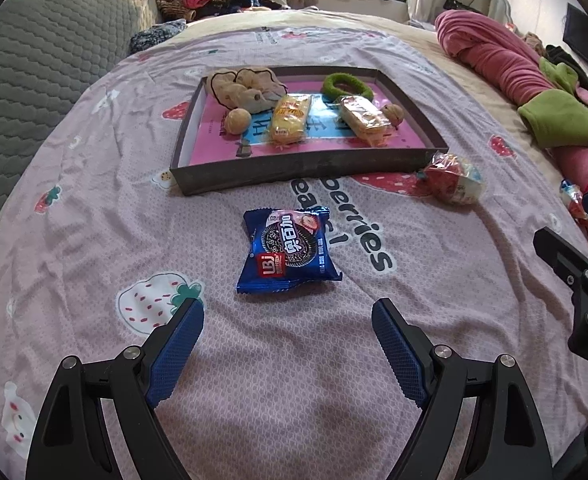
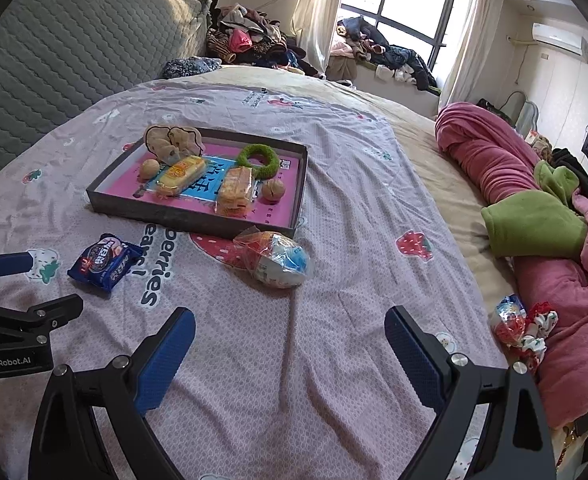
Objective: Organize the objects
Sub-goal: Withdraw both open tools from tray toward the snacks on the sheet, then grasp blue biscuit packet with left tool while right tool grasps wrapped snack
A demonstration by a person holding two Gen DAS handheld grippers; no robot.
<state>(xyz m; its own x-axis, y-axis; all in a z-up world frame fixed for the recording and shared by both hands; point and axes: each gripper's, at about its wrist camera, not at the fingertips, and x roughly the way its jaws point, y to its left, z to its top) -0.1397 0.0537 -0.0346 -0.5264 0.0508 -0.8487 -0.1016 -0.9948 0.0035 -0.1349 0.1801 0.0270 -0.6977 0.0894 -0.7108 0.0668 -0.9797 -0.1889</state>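
Note:
A blue cookie packet (image 1: pixel 289 250) lies on the pink bedsheet, just ahead of my left gripper (image 1: pixel 288 314), which is open and holds nothing. The same cookie packet (image 2: pixel 104 261) shows at the left of the right wrist view. A clear-wrapped round snack (image 2: pixel 274 260) lies ahead of my right gripper (image 2: pixel 290 322), also open and empty. That wrapped snack (image 1: pixel 453 178) sits by the near right corner of a dark shallow tray (image 1: pixel 305 170). The tray (image 2: pixel 190 216) holds two yellow wrapped cakes, two walnuts, a green hair ring and a beige scrunchie.
A rolled pink and green quilt (image 2: pixel 533 208) runs along the bed's right side. More wrapped sweets (image 2: pixel 519 326) lie beside it. A grey padded headboard (image 2: pixel 66 52) stands at the left. Piles of clothes (image 2: pixel 254 44) sit beyond the bed.

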